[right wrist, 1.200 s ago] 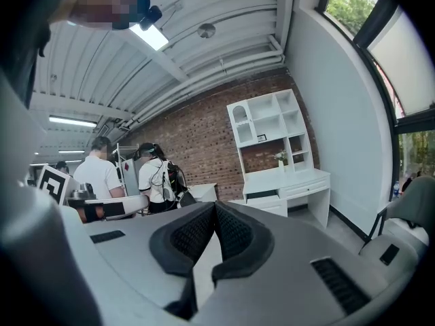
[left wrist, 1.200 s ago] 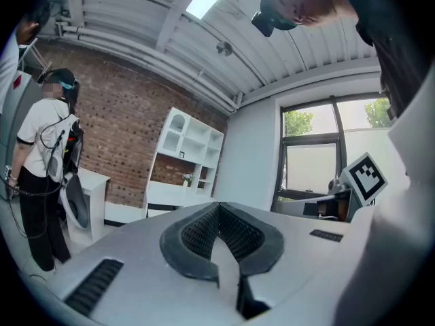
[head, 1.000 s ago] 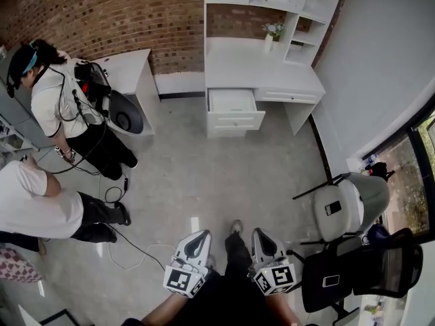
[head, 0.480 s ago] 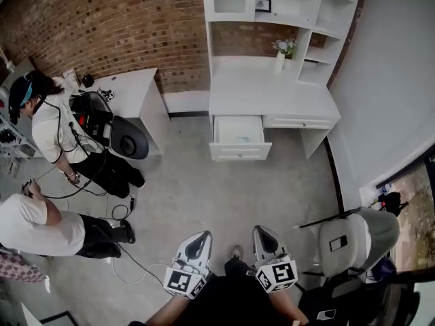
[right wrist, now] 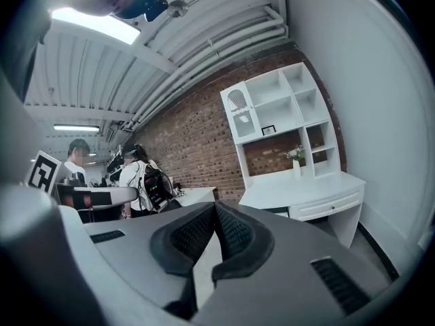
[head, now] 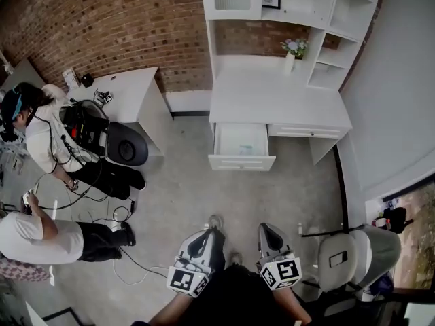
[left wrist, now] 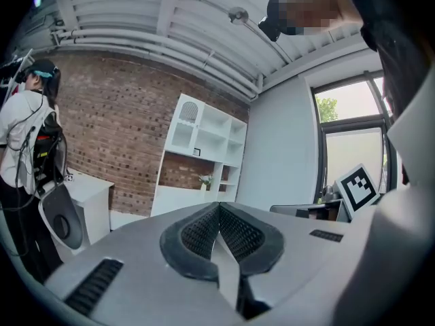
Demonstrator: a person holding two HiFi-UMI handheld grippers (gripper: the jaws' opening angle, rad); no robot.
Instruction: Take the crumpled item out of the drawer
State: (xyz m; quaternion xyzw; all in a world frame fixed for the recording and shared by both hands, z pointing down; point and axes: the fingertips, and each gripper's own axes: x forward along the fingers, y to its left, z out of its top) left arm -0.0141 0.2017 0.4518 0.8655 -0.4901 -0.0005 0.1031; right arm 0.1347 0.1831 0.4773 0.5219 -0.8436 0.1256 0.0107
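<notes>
The white desk (head: 279, 94) stands against the brick wall, and its left drawer (head: 241, 160) is pulled open. Something small and pale greenish (head: 246, 149) lies inside; its shape is too small to make out. Both grippers are held low in front of me, well short of the drawer, above the grey floor. My left gripper (head: 206, 235) (left wrist: 219, 206) is shut with nothing between its pads. My right gripper (head: 265, 228) (right wrist: 215, 204) is also shut and empty. The right gripper view shows the desk (right wrist: 306, 192) ahead to the right.
Two people (head: 41, 134) work at the left beside a small white table (head: 129, 90) and a black chair (head: 126, 151). Cables (head: 122, 263) trail over the floor. A white chair (head: 353, 253) stands at the right. Shelves (head: 306, 5) and a vase (head: 291, 58) sit above the desk.
I have walked forward with both grippers toward the desk. The open drawer now looks nearer and more central, and the chairs at the right have slid toward the picture's edge. Both grippers stay shut.
</notes>
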